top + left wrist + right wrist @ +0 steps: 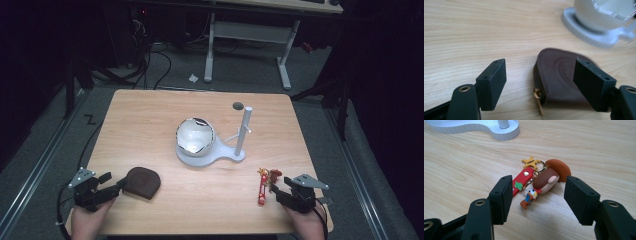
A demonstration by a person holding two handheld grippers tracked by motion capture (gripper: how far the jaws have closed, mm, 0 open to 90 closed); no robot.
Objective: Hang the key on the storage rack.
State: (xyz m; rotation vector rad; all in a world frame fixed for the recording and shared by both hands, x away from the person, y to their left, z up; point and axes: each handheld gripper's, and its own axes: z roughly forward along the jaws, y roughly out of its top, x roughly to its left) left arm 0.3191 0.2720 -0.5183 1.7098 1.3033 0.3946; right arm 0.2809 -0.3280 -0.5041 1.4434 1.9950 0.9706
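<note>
The wooden tabletop point(150, 115) carries a white stand point(212, 156) near its middle, with a round base, an upright post point(243, 131) at its right end and a shiny silver bowl point(195, 136) seated on the round part. Near the front left lies a dark brown zip pouch point(142, 182), flat on the wood, its brass zipper pull point(538, 100) pointing toward the left claw point(114, 187). That claw is spread wide, one jaw on bare wood beside the pouch and the other over the pouch's near edge. At the front right the right claw point(278, 192) is likewise spread, its jaws either side of a keychain point(264, 185): a red strap point(522, 181), a yellow star charm point(531, 162) and a small cowboy figure point(544, 183) with a brown hat, all lying on the wood.
</note>
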